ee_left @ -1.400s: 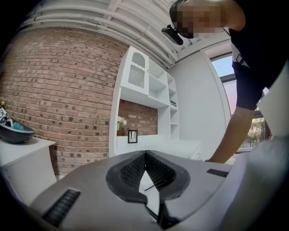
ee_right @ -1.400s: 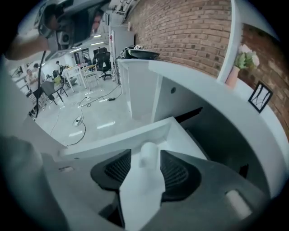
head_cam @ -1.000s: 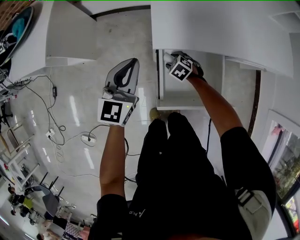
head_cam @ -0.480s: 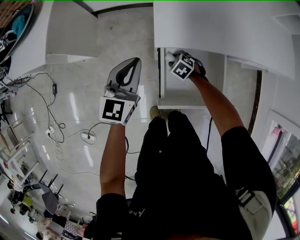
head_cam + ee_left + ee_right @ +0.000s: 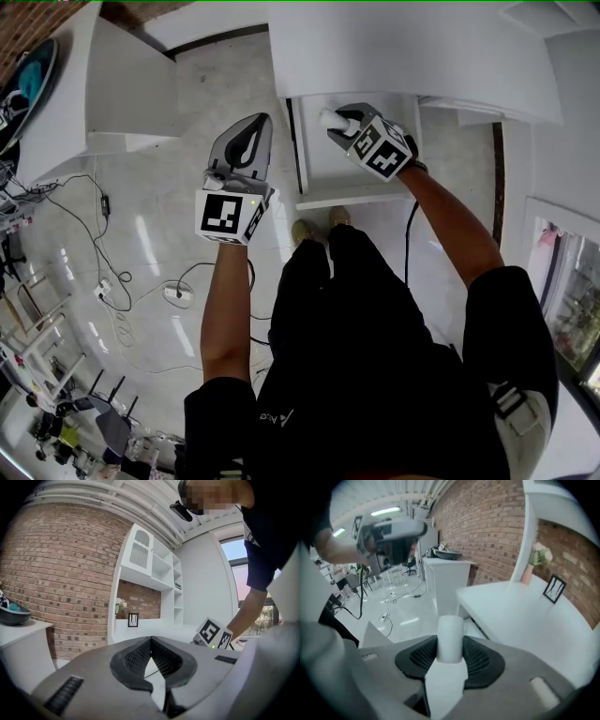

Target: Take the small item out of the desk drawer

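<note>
Two hand-held grippers show in the head view, with the person's black clothing filling the lower part of the picture. The left hand-held gripper (image 5: 258,122) hangs over the glossy floor (image 5: 141,225), well apart from the white table (image 5: 403,47). The right hand-held gripper (image 5: 336,120) reaches over the open drawer (image 5: 356,195) beneath the table's edge, and a small white cylinder (image 5: 327,115) sits at its tip, near the drawer's left side. Whether the cylinder is clear of the drawer I cannot tell from here.

In the left gripper view, the jaws meet at their tips with nothing between them. Beyond them stand a brick wall (image 5: 61,573) and a white shelf unit (image 5: 150,588), with the other gripper's marker cube (image 5: 213,633) off to the right.

In the right gripper view, both ribbed pads press on the white cylinder, which stands upright between them. The white table top lies behind it, carrying a vase of flowers (image 5: 533,564) and a small frame (image 5: 554,588).
</note>
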The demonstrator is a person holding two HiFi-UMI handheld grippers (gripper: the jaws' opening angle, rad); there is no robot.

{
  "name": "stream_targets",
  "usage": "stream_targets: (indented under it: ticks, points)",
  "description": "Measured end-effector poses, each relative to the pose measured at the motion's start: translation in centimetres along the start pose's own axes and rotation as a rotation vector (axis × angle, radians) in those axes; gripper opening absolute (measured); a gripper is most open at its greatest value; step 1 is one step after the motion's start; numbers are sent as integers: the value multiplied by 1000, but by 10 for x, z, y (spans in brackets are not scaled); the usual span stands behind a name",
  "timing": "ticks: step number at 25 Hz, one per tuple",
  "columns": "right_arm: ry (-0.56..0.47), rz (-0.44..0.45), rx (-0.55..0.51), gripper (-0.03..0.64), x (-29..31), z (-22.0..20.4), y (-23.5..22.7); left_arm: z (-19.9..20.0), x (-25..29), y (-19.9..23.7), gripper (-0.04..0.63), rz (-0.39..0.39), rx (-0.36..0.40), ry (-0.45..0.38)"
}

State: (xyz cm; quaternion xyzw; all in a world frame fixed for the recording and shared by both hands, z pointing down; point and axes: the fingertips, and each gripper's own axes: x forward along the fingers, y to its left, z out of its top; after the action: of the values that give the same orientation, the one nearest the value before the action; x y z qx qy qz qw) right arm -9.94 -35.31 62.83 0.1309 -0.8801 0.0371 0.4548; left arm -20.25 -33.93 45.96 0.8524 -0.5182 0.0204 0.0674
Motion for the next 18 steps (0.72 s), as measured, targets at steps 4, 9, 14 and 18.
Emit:
stream_targets:
  ticks: [4, 9, 14, 18]
  points:
    - [-200, -72, 63, 169, -76, 34, -10, 33, -6, -17, 0, -5, 22, -36]
    - [-437, -164, 122, 169, -164, 70, -18, 84, -9, -50, 0, -34, 53, -69]
    - [-647, -230, 118, 169, -257, 91, 2, 131, -19, -110, 0, -89, 102, -110]
    - [-777, -269, 109, 169, -306, 103, 12, 160, -29, -131, 0, -102, 110, -140]
